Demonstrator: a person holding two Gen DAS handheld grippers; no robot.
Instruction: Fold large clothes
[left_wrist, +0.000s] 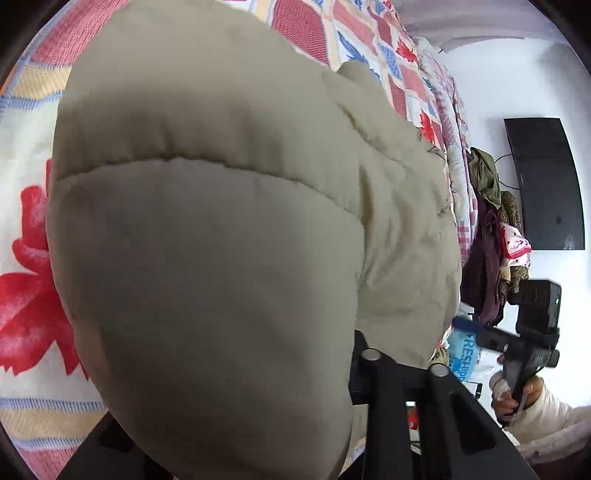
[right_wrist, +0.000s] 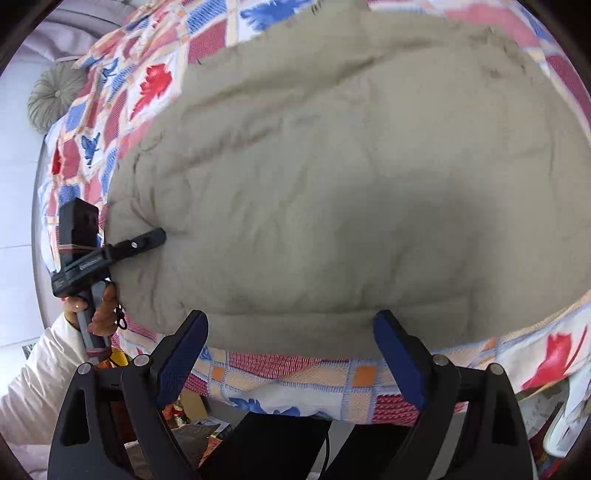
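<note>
Patchwork bedspread (right_wrist: 280, 384) covers the bed, a woven, waffle-textured cloth in red, cream, orange and blue squares with red leaf and blue bird motifs; behind it a white wall carries a flat black television (left_wrist: 543, 184), and a heap of hanging clothes (left_wrist: 491, 236) in olive, plum and leopard print sits beside it; a round pleated grey-green cushion (right_wrist: 55, 98) rests at the far head of the bed. And here is the main event: a puffy beige quilted jacket (right_wrist: 332, 192), matte cloth, soft and padded, stitched into fat horizontal channels, lying spread on the bedspread with its long axis running across the right wrist view, from the left gripper over to the right edge; a straight hem band runs along its near edge, parallel to the bed's edge. Left gripper (right_wrist: 157, 236) is in at the jacket's left end, fingers pinched together and pressed into a dimple of padding, the fabric puckering around the tip; from its own camera a bulging fold of the jacket (left_wrist: 207, 258) fills nearly everything, draped right over the fingers. Right gripper (right_wrist: 291, 339) hangs at the near hem, blue-padded fingers (right_wrist: 397, 354) spread wide with nothing between them, tips just at the hem band; the other camera shows only its black body (left_wrist: 517, 343), gripped by a hand (left_wrist: 511, 397) in a white sleeve.
</note>
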